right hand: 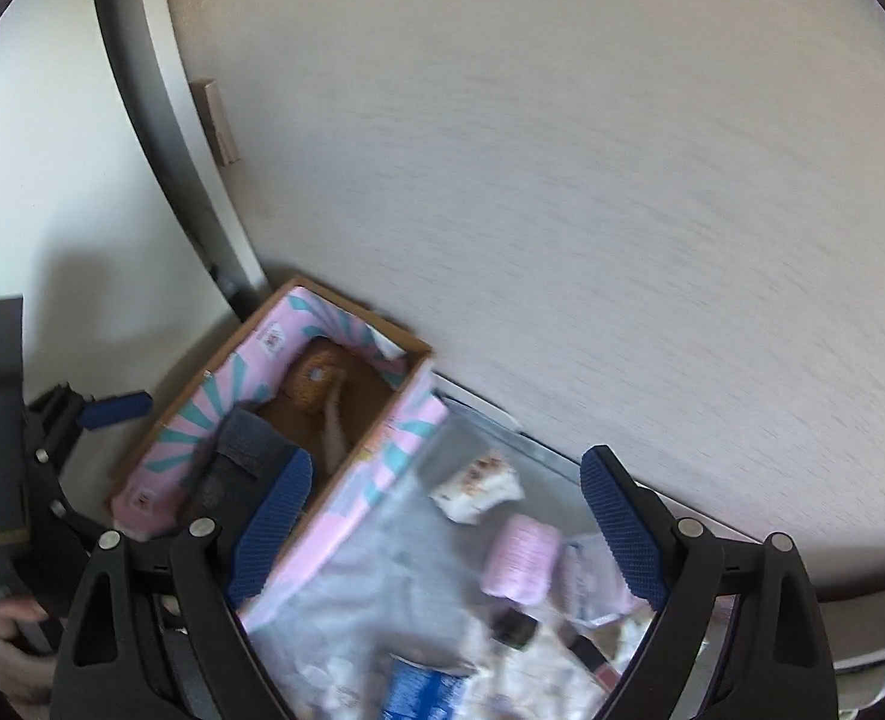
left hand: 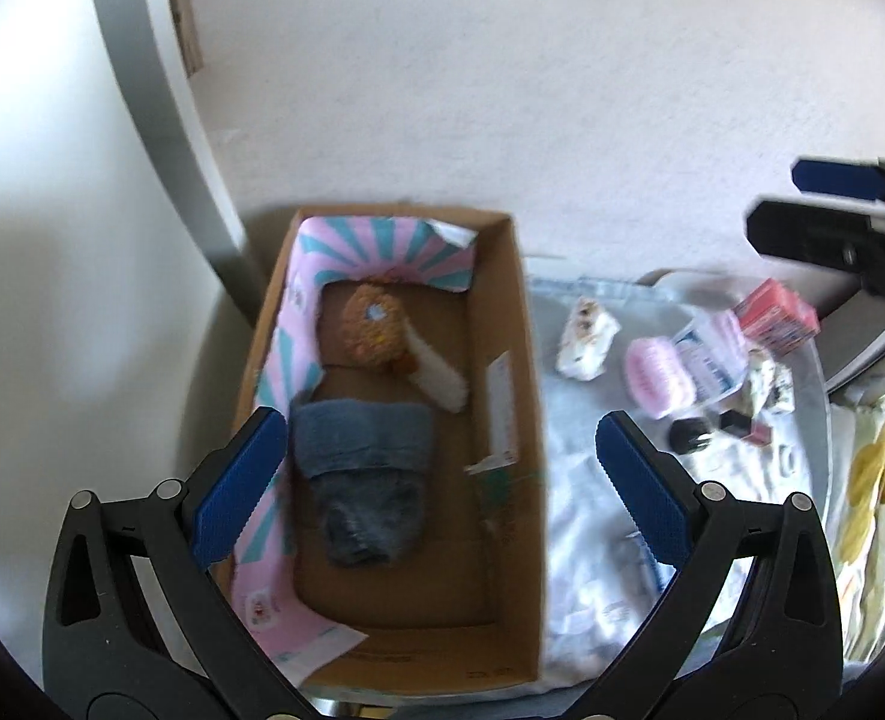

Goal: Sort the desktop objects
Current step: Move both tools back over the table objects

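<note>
The left gripper (left hand: 439,480) hangs with its jaws wide apart and empty above an open cardboard box (left hand: 526,372). Inside the box lie an orange plush toy (left hand: 373,330) and a folded grey cloth (left hand: 361,468). Just right of the box, a pink ribbed item (left hand: 658,375), packets and a red carton (left hand: 778,315) sit on a pale cloth. The right gripper (right hand: 448,531), also spread and empty, hovers over them.
</note>
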`<action>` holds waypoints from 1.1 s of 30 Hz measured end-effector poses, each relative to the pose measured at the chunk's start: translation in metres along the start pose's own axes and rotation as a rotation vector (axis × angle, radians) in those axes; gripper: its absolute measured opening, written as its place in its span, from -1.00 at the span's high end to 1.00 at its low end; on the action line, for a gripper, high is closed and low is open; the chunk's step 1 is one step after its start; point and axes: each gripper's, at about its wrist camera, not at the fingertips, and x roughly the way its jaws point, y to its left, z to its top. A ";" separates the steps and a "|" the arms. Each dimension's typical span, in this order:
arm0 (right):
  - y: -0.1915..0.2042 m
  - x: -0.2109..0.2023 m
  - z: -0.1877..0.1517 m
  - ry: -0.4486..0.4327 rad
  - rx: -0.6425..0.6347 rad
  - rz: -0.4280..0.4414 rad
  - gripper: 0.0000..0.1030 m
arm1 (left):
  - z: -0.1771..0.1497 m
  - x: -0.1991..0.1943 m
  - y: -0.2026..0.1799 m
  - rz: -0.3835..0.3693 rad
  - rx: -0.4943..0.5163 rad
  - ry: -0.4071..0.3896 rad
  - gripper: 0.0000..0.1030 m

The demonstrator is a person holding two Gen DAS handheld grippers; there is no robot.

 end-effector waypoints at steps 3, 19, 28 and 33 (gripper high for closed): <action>-0.024 -0.009 -0.015 0.027 0.068 -0.039 -0.74 | 0.001 -0.013 -0.011 -0.001 0.004 -0.043 -0.99; -0.137 -0.072 -0.103 -0.028 0.243 -0.110 -0.74 | 0.012 -0.020 -0.079 -0.104 0.070 -0.047 -0.99; -0.210 -0.073 -0.150 -0.022 0.356 -0.146 -0.74 | 0.006 0.003 -0.116 -0.091 0.115 0.008 -0.99; -0.233 -0.050 -0.179 0.018 0.377 -0.123 -0.74 | -0.008 0.025 -0.135 -0.124 0.114 0.067 -0.99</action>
